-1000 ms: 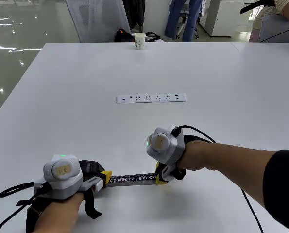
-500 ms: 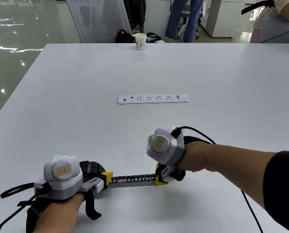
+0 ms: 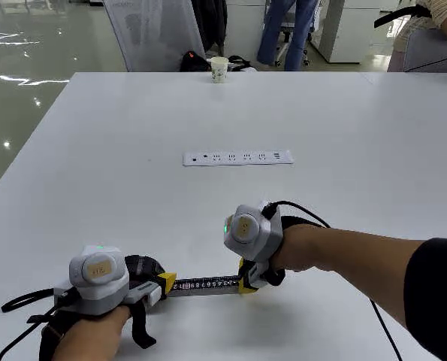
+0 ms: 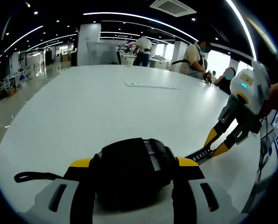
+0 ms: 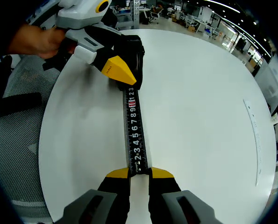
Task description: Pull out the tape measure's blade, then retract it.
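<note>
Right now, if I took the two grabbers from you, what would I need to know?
Grippers: the left gripper is shut on the tape measure's black case, low over the white table; the right gripper is shut on the blade at its tip.
Done: blade partly out, straight between the two grippers.
To do: pull further if needed, then let the blade retract into the case.

Left gripper (image 3: 161, 283) clamps tape measure (image 3: 143, 268) on desk (image 3: 118, 173); right gripper (image 3: 246, 283) pinches blade (image 3: 206, 284) tip, short length out. Power strip (image 3: 237, 158) beyond.
</note>
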Available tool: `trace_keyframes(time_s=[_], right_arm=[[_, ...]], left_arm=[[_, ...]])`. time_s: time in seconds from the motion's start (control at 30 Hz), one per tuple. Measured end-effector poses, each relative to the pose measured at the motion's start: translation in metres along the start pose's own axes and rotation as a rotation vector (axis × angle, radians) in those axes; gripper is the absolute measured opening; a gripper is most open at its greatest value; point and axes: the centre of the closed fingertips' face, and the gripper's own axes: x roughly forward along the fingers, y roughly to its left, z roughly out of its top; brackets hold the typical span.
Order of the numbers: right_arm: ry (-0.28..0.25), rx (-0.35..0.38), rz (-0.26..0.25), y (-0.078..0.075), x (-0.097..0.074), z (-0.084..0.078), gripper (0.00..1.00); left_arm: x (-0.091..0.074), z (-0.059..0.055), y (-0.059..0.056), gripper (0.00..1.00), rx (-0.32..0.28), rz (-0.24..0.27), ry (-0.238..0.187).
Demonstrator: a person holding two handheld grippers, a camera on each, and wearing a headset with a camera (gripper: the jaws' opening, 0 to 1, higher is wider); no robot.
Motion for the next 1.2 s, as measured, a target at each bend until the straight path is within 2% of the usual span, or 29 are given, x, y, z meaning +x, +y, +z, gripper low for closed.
trace_keyframes(time_s=[1.2], right_arm=[[-0.046,0.008,0.000,0.002,0.006,0.017,0.11]], left_arm=[[0.000,-0.001,0.001,0.62,-0.024,-0.019,0.004]])
